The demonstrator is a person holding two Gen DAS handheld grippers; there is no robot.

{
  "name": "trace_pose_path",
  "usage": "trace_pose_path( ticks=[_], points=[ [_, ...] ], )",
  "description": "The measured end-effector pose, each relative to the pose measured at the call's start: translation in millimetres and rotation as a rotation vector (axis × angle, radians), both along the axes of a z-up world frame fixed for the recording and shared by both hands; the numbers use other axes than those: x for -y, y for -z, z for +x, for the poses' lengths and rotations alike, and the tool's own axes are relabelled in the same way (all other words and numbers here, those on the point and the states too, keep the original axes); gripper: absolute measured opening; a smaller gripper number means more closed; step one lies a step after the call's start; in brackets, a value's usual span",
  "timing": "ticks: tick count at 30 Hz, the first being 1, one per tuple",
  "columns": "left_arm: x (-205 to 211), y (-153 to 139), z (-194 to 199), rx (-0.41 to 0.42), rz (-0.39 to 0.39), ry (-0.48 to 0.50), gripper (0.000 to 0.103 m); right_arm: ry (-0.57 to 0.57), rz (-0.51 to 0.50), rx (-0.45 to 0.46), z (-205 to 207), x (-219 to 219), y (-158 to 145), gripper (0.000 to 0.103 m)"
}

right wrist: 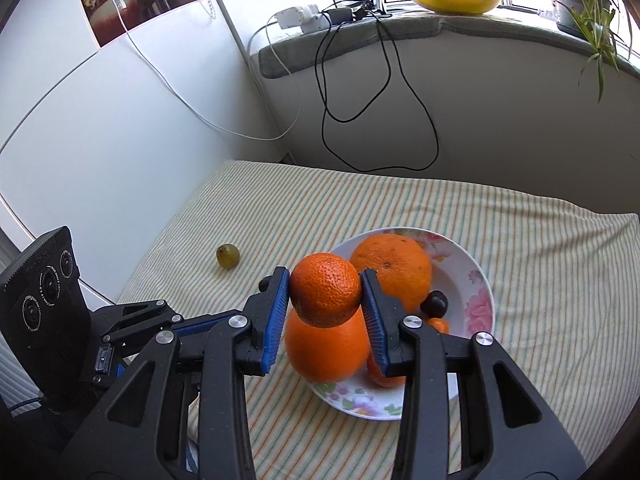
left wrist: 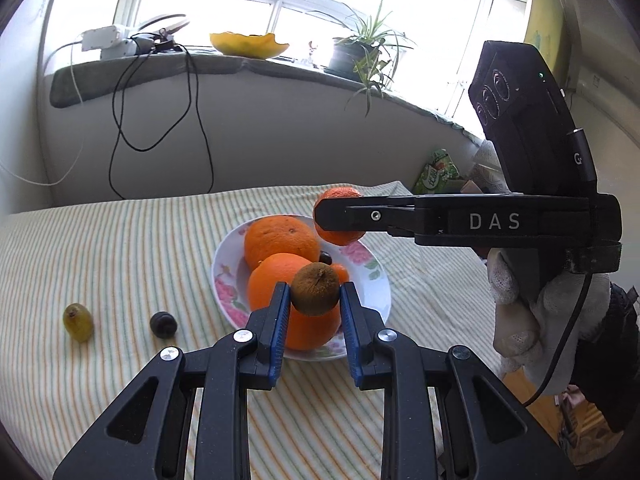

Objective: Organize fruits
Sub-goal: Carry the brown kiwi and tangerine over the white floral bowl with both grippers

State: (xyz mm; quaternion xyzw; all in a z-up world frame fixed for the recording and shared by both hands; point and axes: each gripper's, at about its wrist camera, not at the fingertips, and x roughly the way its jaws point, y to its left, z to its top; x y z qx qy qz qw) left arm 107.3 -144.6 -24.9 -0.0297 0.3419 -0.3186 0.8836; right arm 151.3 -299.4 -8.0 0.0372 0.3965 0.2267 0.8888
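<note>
My left gripper (left wrist: 315, 296) is shut on a brown kiwi (left wrist: 315, 289) and holds it above the near side of a floral white plate (left wrist: 378, 280). The plate holds two big oranges (left wrist: 280, 240), a dark cherry (left wrist: 326, 258) and a small orange fruit. My right gripper (right wrist: 325, 300) is shut on a tangerine (right wrist: 325, 290) and holds it over the plate (right wrist: 476, 280), above the oranges (right wrist: 394, 268). It comes in from the right in the left wrist view (left wrist: 340, 218). A green grape (left wrist: 78, 322) and a dark grape (left wrist: 163, 324) lie on the cloth left of the plate.
The table has a striped cloth (left wrist: 120, 248). Behind it a wall with hanging cables (left wrist: 192, 120), and a sill with a yellow bowl (left wrist: 248, 44) and a potted plant (left wrist: 360, 52). A green packet (left wrist: 436, 172) lies at the far right.
</note>
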Motion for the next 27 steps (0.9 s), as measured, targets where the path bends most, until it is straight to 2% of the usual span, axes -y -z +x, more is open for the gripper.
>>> trace_pose_path(
  ticks=[18,27],
  points=[
    [66,10,7,-0.023,0.031,0.101,0.024,0.09,0.012,-0.05,19,58,28,0.038],
    [82,18,15,-0.044,0.052,0.108,0.024,0.098,0.03,-0.081,30,71,42,0.038]
  ],
)
